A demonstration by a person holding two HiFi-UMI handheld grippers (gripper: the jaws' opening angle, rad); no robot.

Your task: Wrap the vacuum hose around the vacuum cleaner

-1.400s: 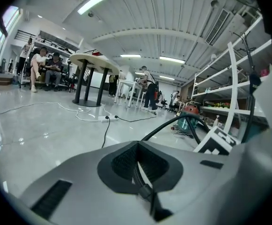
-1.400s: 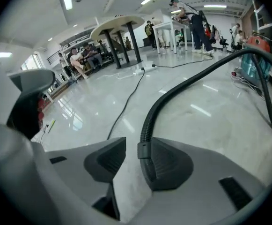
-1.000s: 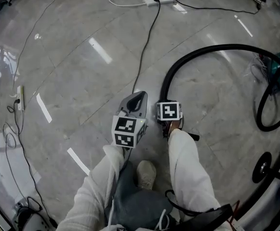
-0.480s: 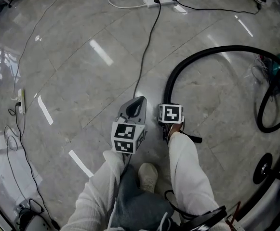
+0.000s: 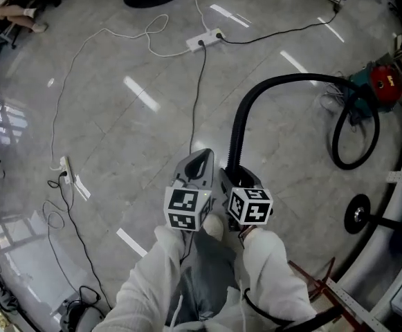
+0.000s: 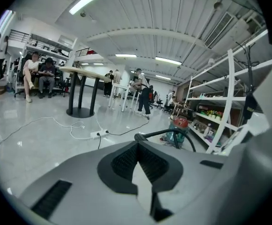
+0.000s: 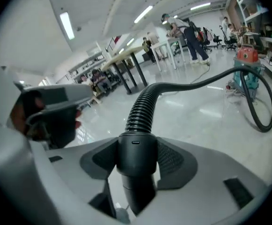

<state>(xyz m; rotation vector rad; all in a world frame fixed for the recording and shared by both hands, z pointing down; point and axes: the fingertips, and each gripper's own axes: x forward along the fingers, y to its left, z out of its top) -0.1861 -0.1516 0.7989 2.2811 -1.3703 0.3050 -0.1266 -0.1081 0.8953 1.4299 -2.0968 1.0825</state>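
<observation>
Head view: holding left tool (image 5: 202, 159) and right tool (image 5: 230, 178) side by side above the grey floor (image 5: 117, 137), white sleeves below. Gripping the near end of the vacuum hose (image 5: 284, 81) with the right one. Arcs away over the floor, then drops into a loop beside the vacuum cleaner (image 5: 379, 83) at upper right, well apart from both tools. Also seeing a white power strip (image 5: 204, 40) with cables, further off.

Left gripper view: clenched, tips together, nothing between the pads. Past the tips, seeing the hose arc, the red-topped cleaner next to shelving (image 6: 229, 102), and the power strip on the floor.

Right gripper view: clamped on the smooth black cuff (image 7: 136, 156) of the hose, one pad on each side. Beyond the cuff, ribbed run curving away to the right and ending in the loop just beside the cleaner. Not wrapped around the body yet. Left tool at the left edge, blurred.
</observation>
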